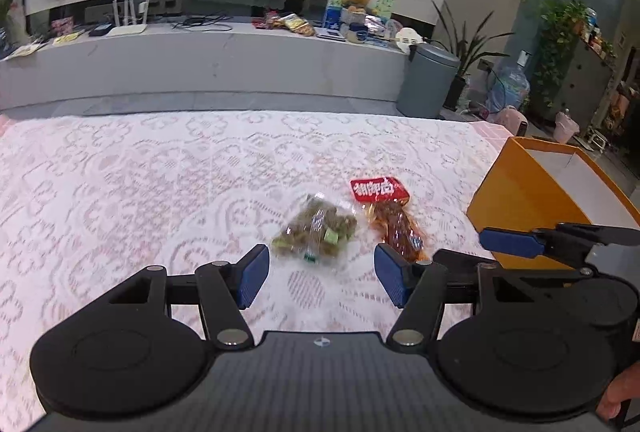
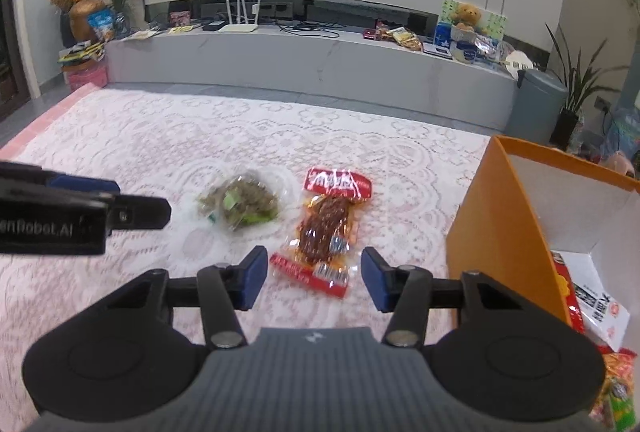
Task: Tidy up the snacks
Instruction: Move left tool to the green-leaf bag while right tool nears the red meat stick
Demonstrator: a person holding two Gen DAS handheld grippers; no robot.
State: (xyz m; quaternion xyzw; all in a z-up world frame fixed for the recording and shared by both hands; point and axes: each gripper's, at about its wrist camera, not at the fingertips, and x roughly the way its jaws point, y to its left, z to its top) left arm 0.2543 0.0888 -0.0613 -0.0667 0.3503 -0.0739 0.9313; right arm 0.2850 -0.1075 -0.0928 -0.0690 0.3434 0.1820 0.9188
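Two snack packs lie on the lace-covered table. A clear bag of green-brown pieces (image 1: 316, 232) (image 2: 240, 204) sits left of a red-topped pack of brown strips (image 1: 390, 214) (image 2: 330, 228). My left gripper (image 1: 322, 278) stands open just short of the green bag, nothing between its blue pads. My right gripper (image 2: 314, 280) is open over the near end of the red pack, which lies between the pads untouched. Each gripper shows at the side of the other's view: the right one (image 1: 516, 242), the left one (image 2: 100, 200).
An orange box (image 1: 532, 200) (image 2: 504, 216) stands at the table's right, open on top, with several snack packs (image 2: 596, 312) inside. Beyond the table edge run a grey TV bench (image 1: 208, 52), a grey bin (image 1: 430, 80) and potted plants. A hand (image 1: 618, 396) shows at the lower right.
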